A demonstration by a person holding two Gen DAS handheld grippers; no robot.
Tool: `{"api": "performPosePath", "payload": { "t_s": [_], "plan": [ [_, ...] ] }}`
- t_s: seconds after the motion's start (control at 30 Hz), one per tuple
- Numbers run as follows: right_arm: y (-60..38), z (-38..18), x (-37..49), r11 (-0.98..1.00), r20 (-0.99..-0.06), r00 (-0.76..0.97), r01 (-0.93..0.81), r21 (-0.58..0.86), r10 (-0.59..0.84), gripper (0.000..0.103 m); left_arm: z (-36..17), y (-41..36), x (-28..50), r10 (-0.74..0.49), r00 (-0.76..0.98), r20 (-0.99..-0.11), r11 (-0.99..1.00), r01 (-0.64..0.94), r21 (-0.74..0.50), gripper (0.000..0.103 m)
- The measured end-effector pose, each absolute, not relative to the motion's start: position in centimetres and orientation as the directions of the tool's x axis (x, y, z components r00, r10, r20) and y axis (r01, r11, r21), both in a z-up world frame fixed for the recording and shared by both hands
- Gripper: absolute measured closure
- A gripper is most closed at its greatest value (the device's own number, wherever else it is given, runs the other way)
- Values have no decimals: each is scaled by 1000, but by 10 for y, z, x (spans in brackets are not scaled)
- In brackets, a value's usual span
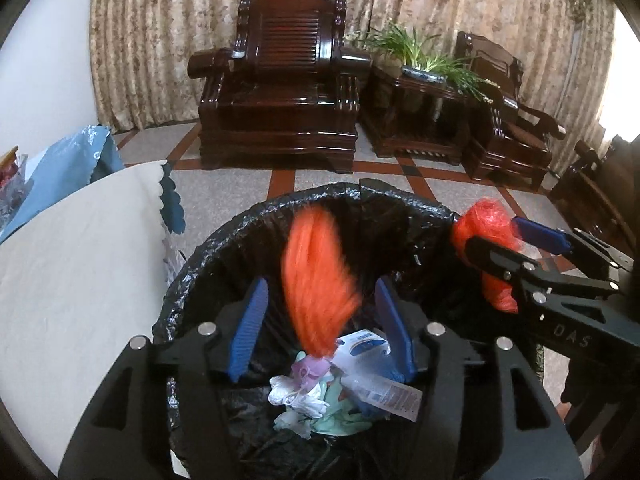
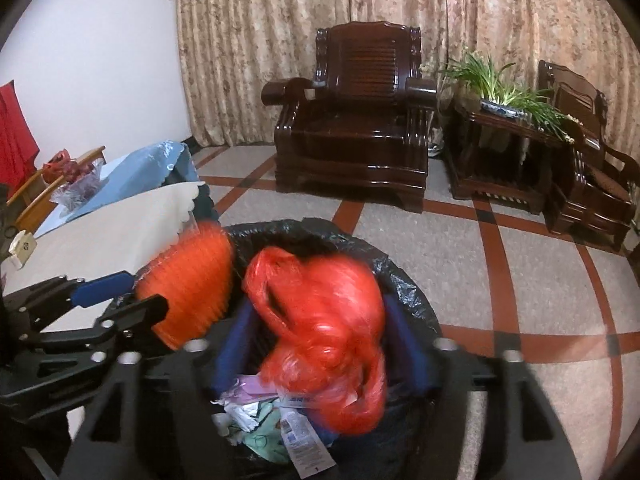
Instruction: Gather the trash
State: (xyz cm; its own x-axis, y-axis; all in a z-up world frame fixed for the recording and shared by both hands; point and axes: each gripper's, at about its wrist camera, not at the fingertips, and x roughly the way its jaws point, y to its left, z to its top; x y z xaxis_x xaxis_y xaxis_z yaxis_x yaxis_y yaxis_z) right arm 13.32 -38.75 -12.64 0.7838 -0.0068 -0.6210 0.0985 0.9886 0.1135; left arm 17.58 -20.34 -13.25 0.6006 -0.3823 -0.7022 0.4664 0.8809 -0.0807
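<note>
A bin lined with a black bag (image 1: 224, 240) (image 2: 404, 284) stands below both grippers, holding crumpled paper and wrappers (image 1: 344, 392) (image 2: 280, 420). My left gripper (image 1: 320, 320) is open over the bin; an orange plastic piece (image 1: 316, 276), motion-blurred, is between its blue fingers (image 1: 248, 328) and looks to be falling. It also shows in the right wrist view (image 2: 188, 280). My right gripper (image 2: 320, 340) is open over the bin, and a red plastic bag (image 2: 320, 328) (image 1: 488, 220), blurred, sits between its blue pads.
A table with a cream cloth (image 1: 80, 272) (image 2: 120, 224) is left of the bin. A blue cloth (image 1: 68, 160) lies behind it. Dark wooden armchairs (image 1: 280, 92) (image 2: 352, 120) and a side table with plants (image 1: 420, 112) stand by the curtain across the tiled floor.
</note>
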Motion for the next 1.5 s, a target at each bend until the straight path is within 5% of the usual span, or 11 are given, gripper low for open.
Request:
{"api": "performPosePath", "payload": {
  "t_s": [0.07, 0.2, 0.5, 1.5],
  "plan": [
    [-389, -128, 133, 988, -620, 785, 105, 111, -14, 15, -134, -200, 175, -374, 604, -704, 885, 459, -76, 41],
    [-389, -131, 128, 987, -619, 785, 119, 112, -25, 8, -129, -189, 175, -361, 613, -702, 893, 444, -72, 35],
    [-380, -112, 106, 982, -618, 786, 98, 162, 24, 6, -93, -155, 153, -339, 669, -661, 915, 398, -66, 13],
    [-298, -14, 35, 980, -568, 811, -31, 195, 138, 6, -2, -71, 59, -250, 798, -549, 961, 274, -39, 10]
  ]
}}
